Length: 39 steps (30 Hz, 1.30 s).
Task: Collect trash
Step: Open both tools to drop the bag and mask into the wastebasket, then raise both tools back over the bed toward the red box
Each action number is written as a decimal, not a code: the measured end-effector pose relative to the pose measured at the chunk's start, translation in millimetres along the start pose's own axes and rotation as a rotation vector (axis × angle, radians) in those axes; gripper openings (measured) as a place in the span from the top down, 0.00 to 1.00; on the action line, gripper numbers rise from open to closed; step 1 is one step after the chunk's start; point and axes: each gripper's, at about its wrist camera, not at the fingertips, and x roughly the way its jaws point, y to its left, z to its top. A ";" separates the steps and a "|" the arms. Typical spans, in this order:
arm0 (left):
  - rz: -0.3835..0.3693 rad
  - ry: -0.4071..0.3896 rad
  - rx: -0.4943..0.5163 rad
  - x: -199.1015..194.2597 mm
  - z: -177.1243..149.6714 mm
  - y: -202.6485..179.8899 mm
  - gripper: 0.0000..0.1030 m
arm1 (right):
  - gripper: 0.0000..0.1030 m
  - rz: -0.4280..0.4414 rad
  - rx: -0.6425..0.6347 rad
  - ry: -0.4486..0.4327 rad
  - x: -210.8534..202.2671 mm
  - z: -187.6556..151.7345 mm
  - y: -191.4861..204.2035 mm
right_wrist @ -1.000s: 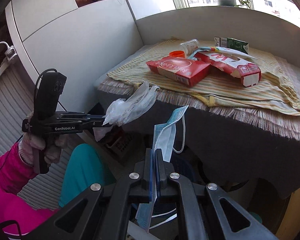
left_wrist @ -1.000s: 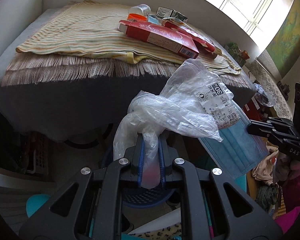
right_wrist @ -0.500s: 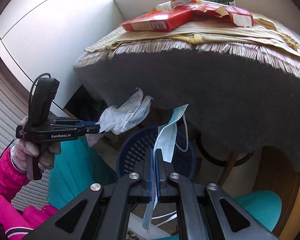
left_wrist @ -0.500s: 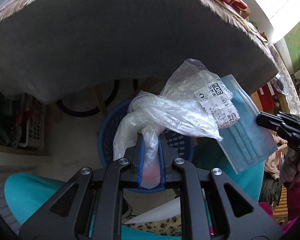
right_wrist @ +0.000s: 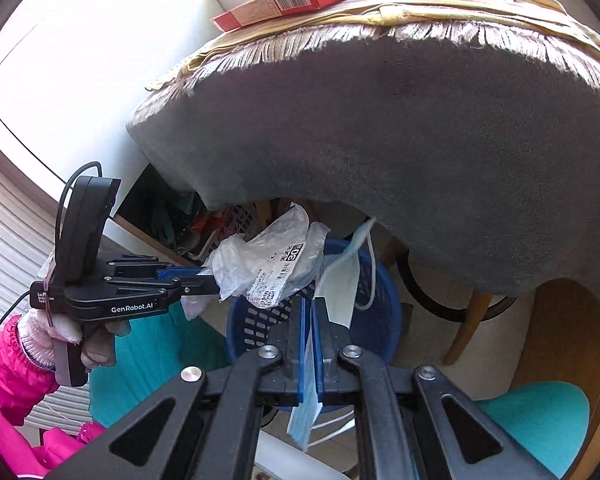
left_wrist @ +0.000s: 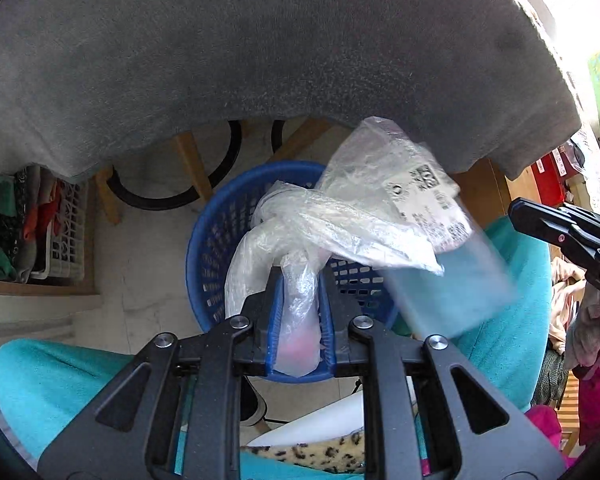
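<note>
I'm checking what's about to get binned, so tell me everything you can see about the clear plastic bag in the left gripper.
The plastic bag is thin, clear, crumpled film, twisted into a knot-like bunch, with a white printed barcode label stuck on it. One end sits between the blue pads of the left gripper. The rest hangs free above the blue basket, beside the blue face mask.

- round plastic lattice basket (left_wrist: 216, 240): blue
- crumpled clear plastic bag (left_wrist: 340, 216): white printed label
- flat pleated face mask (left_wrist: 456, 292): light blue
- draped tablecloth (right_wrist: 400, 120): grey, pale fringe
- flat cardboard box (right_wrist: 284, 0): red
</note>
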 end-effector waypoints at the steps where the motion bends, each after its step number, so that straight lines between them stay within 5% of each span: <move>1: 0.003 0.003 0.003 1.0 0.9 -0.9 0.81 | 0.95 0.000 0.004 -0.002 1.1 1.0 -0.4; 3: 0.015 0.001 0.009 1.2 1.3 -0.3 0.71 | 0.90 -0.001 0.005 -0.005 2.8 2.9 0.1; 5: 0.025 -0.012 0.009 0.0 0.8 -0.3 0.58 | 0.70 -0.007 0.004 -0.013 2.5 4.0 3.0; 8: 0.028 -0.021 0.001 -1.0 0.4 -0.6 0.52 | 0.66 -0.016 0.006 -0.016 2.9 5.3 6.0; 12: 0.035 -0.027 0.008 -2.7 2.8 -2.1 0.49 | 0.41 -0.025 0.023 -0.020 3.5 6.3 1.6; 16: 0.033 -0.042 0.016 -7.6 4.2 -3.0 0.42 | 0.29 -0.050 0.027 -0.035 -0.8 7.9 0.9; 28: 0.012 -0.145 0.045 -48.3 19.5 -17.5 0.42 | 0.17 -0.077 0.003 -0.089 -25.7 23.5 -2.2; 39: -0.016 -0.303 0.085 -111.2 57.7 -37.2 0.35 | 0.11 -0.083 -0.030 -0.264 -96.4 57.8 -9.1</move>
